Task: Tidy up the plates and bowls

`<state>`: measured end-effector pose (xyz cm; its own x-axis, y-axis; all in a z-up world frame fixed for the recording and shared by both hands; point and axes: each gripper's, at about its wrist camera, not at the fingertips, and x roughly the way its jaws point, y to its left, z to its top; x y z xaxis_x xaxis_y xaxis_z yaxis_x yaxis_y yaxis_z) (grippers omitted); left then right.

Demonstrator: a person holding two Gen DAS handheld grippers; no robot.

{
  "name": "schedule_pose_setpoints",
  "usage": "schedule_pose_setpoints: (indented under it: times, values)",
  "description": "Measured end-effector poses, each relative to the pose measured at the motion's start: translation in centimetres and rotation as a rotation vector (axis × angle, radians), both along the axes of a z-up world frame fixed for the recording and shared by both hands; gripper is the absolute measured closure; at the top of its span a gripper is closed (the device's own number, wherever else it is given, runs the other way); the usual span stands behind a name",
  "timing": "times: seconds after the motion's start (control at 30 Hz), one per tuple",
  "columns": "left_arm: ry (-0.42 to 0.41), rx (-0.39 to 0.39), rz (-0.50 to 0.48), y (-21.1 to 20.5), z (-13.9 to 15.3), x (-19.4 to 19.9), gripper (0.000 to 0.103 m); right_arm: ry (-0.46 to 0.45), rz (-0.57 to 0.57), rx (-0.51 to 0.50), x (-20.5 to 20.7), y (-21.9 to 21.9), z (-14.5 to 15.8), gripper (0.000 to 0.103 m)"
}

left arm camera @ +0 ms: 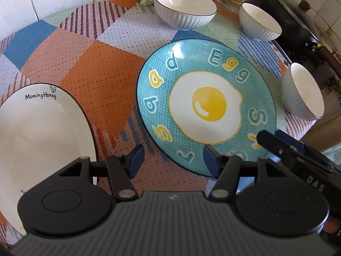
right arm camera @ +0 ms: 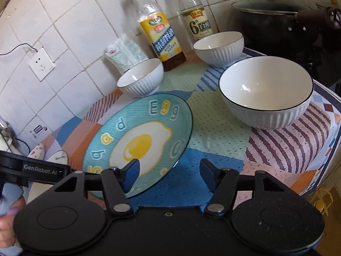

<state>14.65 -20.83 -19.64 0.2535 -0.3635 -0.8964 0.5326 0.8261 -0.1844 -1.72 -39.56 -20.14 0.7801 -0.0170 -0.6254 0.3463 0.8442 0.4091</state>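
Observation:
A blue egg-print plate (left arm camera: 204,104) lies flat on the patchwork cloth; it also shows in the right wrist view (right arm camera: 138,140). A white "Morning Honey" plate (left arm camera: 40,140) lies at the left. Three white ribbed bowls stand beyond: a large one (left arm camera: 185,8), (right arm camera: 266,93) and two small ones (left arm camera: 260,21), (left arm camera: 302,93), also seen in the right wrist view (right arm camera: 140,79), (right arm camera: 219,47). My left gripper (left arm camera: 172,162) is open and empty, its right finger over the blue plate's near rim. My right gripper (right arm camera: 170,175) is open and empty at the same plate's right rim, and shows in the left view (left arm camera: 283,147).
Two bottles (right arm camera: 159,32), (right arm camera: 196,17) and a white bag (right arm camera: 123,55) stand against the tiled wall. A black pot with a lid (right arm camera: 277,19) sits on the stove at the right. The table edge (right arm camera: 328,140) drops off at the right.

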Motion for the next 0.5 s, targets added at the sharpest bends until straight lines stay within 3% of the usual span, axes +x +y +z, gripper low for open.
schedule_pose_setpoints:
  times: [0.13, 0.2, 0.23, 0.3, 0.33, 0.5]
  values:
    - [-0.022, 0.01, 0.004, -0.6, -0.6, 0.8, 0.055, -0.004, -0.027, 0.022, 0.8, -1.0, -0.7, 0.042]
    - [-0.049, 0.03, -0.01, -0.9, -0.7, 0.9, 0.069, -0.007, -0.037, 0.014, 1.1, -1.2, -0.9, 0.043]
    - [-0.057, 0.035, -0.013, -1.0, -0.6, 1.0, 0.069, -0.013, -0.04, 0.011, 1.2, -1.3, -0.9, 0.044]
    - [-0.051, 0.022, -0.007, -0.8, -0.7, 1.2, 0.07, -0.021, -0.042, 0.023, 1.6, -1.7, -1.1, 0.061]
    - [-0.056, 0.016, -0.01, -0.7, -0.7, 1.3, 0.07, -0.01, -0.033, 0.03, 1.9, -1.8, -1.2, 0.084]
    - [-0.049, 0.001, 0.002, -0.6, -0.9, 1.8, 0.07, 0.053, -0.049, 0.088, 2.8, -2.2, -0.8, 0.089]
